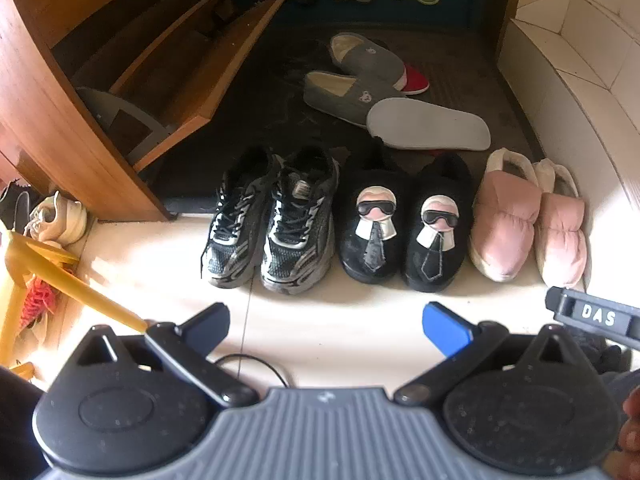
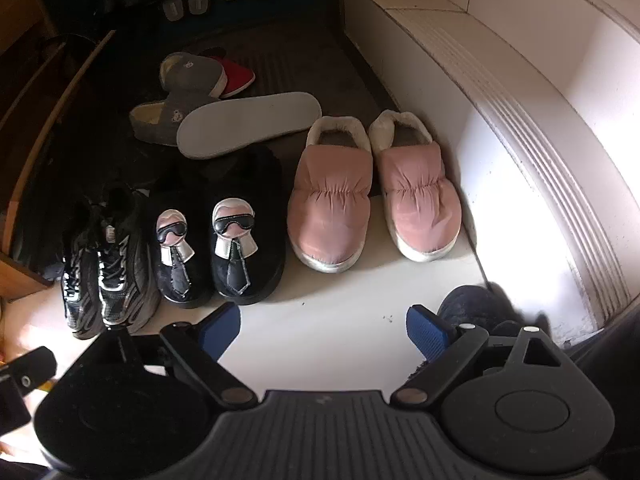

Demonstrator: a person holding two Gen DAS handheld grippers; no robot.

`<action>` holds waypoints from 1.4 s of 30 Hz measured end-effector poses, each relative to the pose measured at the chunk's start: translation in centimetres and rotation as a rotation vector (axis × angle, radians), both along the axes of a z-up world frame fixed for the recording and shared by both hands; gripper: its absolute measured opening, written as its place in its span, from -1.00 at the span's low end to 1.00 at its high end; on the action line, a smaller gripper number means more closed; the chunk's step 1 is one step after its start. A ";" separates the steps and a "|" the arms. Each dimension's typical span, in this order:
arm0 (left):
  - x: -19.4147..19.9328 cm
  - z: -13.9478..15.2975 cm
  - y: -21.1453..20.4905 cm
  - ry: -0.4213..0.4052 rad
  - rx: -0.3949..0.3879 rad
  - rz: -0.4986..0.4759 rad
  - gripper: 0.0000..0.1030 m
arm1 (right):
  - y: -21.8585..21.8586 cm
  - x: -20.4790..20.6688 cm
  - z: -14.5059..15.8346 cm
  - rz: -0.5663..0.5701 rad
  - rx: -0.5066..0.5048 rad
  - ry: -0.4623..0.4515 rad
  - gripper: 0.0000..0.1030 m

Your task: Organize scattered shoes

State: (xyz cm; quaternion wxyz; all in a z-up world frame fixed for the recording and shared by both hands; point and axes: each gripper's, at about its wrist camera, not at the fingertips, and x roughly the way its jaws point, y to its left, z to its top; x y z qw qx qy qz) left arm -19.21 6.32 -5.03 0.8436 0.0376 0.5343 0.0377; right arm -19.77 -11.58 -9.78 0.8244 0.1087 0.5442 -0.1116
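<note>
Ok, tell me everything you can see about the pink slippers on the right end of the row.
The pink slippers are a closed-toe pair with puffy, quilted-looking pink uppers gathered by a seam across the instep, cream fleecy collars round the openings and whitish soles, scuffed at the toes. They stand upright side by side, toes toward the cameras, flanks about touching, heels at the dark mat and toes on the pale floor tile. They sit at the right end of the row, beside the black character slippers and close to the white tiled step.

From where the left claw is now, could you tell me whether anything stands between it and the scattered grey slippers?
Yes. The row of black sneakers and black character slippers lies between the open left claw and the grey slippers on the mat behind.
</note>
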 end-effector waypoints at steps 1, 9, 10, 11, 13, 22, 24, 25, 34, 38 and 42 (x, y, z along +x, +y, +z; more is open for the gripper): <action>0.0 0.0 0.0 -0.003 0.002 0.000 1.00 | 0.1 0.0 0.0 0.009 -0.012 0.003 0.72; -0.3 -0.2 0.0 0.011 0.010 0.008 1.00 | 1.1 -0.1 -0.4 0.079 -0.065 0.042 0.72; -0.4 -0.1 -0.1 0.011 0.013 0.008 1.00 | 1.4 -0.2 -0.6 0.097 -0.070 0.051 0.72; -0.4 -0.1 -0.1 0.009 0.015 0.005 1.00 | 1.7 -0.3 -0.7 0.114 -0.076 0.058 0.72; -0.4 -0.1 -0.2 0.008 0.024 0.005 1.00 | 2.1 -0.4 -0.8 0.141 -0.081 0.060 0.72; -0.4 0.0 -0.3 -0.004 0.038 0.012 1.00 | 2.3 -0.1 -1.3 0.163 -0.104 0.050 0.54; -0.4 0.0 -0.3 -0.006 0.039 0.011 1.00 | 1.8 0.5 -1.8 0.142 -0.121 0.055 0.52; -0.2 -0.1 -0.5 -0.005 0.044 0.005 1.00 | 1.6 0.8 -1.9 0.136 -0.125 0.057 0.51; 2.9 -1.1 -2.7 0.021 0.081 -0.076 1.00 | -0.3 5.3 -4.3 0.138 -0.039 0.001 0.49; 4.5 -1.3 -3.2 0.015 0.063 -0.077 1.00 | -0.8 8.4 -6.6 0.181 -0.092 0.044 0.48; 6.0 -3.5 -3.8 0.038 0.052 -0.079 1.00 | -1.6 10.0 -8.8 0.186 -0.104 0.090 0.46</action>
